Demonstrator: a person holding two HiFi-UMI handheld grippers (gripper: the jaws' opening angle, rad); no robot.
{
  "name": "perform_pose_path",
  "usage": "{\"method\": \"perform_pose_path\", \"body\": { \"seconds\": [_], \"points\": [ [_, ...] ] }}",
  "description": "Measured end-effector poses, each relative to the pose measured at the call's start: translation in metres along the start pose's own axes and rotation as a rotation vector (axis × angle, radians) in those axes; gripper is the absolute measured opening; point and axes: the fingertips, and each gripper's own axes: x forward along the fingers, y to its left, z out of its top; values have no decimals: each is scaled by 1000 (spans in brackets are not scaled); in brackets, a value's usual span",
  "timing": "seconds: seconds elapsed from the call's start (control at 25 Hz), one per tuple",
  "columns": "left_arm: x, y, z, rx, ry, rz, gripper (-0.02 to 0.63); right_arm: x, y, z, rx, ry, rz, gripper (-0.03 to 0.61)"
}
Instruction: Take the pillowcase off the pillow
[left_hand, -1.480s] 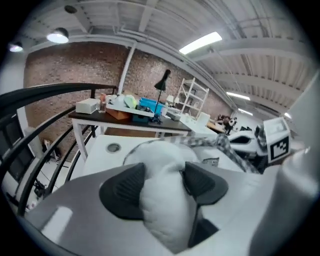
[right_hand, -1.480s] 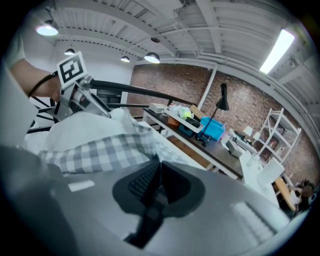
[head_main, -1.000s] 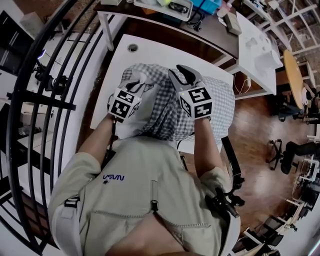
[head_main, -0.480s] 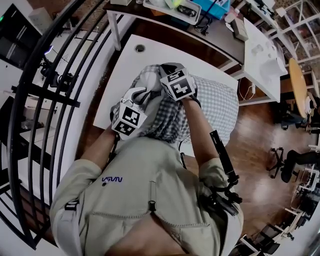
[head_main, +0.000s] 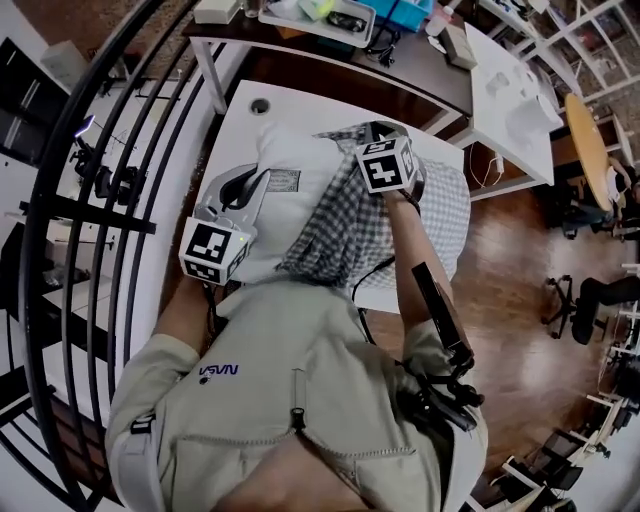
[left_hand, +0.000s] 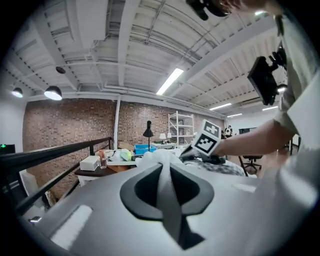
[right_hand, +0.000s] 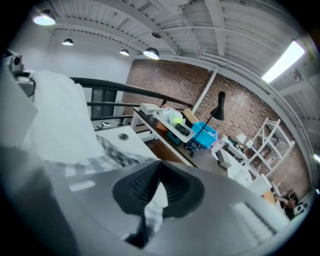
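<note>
Left tool (head_main: 246, 184), jaws just closing, pinched white pillow (head_main: 288, 190) at its left edge. Right tool (head_main: 372, 130) was clamped on checked pillowcase (head_main: 345, 225) at pillow's far right side. Bench (head_main: 240, 112) lay under pillow.

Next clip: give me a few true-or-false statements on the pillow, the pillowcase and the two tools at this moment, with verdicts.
1. The right tool is shut on the checked pillowcase. True.
2. The pillow is fully covered. False: its white left part is bare, and the pillowcase is bunched toward the right.
3. The left tool grips the pillow. True; its jaws have just been closing on it.
4. The pillow lies on the floor. False: it is on a white table.
5. Both tools hold the pillowcase. False: only the right tool does.
</note>
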Motion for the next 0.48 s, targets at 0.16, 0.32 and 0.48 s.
{"method": "perform_pose_path", "body": {
  "seconds": [0.16,0.32,0.48],
  "points": [
    [23,38,-29,-122,59,18,31,1,-23,-58,84,90,-69,5],
    [55,55,-87,-232,173,43,32,12,-6,-93,110,138,-58,5],
    [72,54,-108,-167,222,72,50,17,6,-89,44,121,-31,6]
  ]
}}
